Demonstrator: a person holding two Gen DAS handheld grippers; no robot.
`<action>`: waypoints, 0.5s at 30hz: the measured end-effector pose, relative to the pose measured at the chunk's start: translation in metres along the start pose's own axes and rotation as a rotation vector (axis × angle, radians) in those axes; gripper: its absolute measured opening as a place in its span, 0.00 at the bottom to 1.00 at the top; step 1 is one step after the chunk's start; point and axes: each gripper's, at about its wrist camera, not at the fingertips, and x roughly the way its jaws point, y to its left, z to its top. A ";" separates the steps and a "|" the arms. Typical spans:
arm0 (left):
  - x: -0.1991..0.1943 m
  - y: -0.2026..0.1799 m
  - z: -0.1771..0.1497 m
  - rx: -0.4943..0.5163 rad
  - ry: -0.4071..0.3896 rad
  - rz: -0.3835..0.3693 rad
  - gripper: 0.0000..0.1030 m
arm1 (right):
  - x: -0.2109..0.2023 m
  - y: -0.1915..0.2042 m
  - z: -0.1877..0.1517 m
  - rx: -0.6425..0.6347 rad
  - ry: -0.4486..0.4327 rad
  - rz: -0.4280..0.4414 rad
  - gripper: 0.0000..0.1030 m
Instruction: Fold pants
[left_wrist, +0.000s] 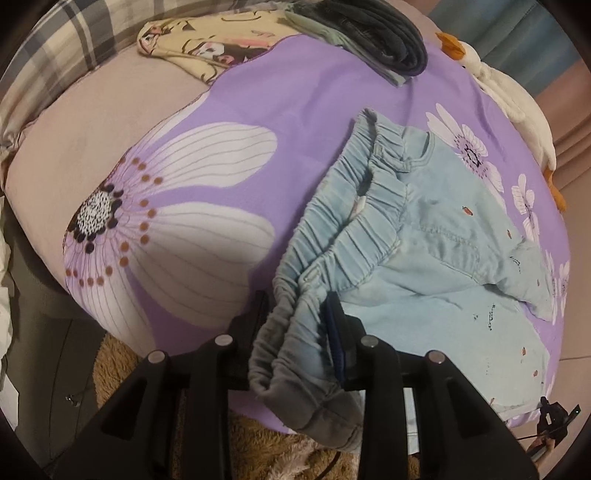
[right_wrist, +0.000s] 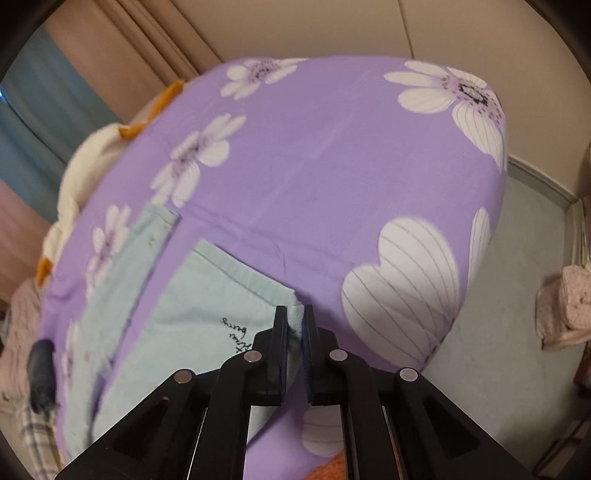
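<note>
Light blue pants (left_wrist: 443, 258) with a gathered elastic waistband lie on a purple flowered sheet (left_wrist: 295, 122). My left gripper (left_wrist: 297, 306) is shut on the bunched waistband at the near edge of the bed. In the right wrist view the pant legs (right_wrist: 207, 306) stretch away to the left, with black script printed near the hem. My right gripper (right_wrist: 294, 321) is shut on the hem corner of the nearer leg. The second leg (right_wrist: 147, 240) lies flat beyond it.
Dark folded clothes (left_wrist: 380, 37) and a yellow printed cloth (left_wrist: 207, 44) lie at the far end of the sheet (right_wrist: 332, 166). A white plush goose (left_wrist: 517, 110) lies along the right side. A brown fuzzy rug (left_wrist: 122, 369) and grey floor (right_wrist: 498, 332) are below.
</note>
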 end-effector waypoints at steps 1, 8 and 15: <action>0.002 -0.001 -0.001 0.005 -0.001 0.008 0.33 | 0.003 -0.001 0.000 -0.005 0.008 -0.014 0.07; 0.011 -0.003 0.001 0.008 -0.008 0.022 0.37 | 0.030 -0.009 -0.010 0.031 0.043 -0.065 0.06; 0.011 -0.006 -0.002 0.026 -0.030 0.038 0.39 | 0.030 -0.001 -0.010 -0.016 0.038 -0.136 0.06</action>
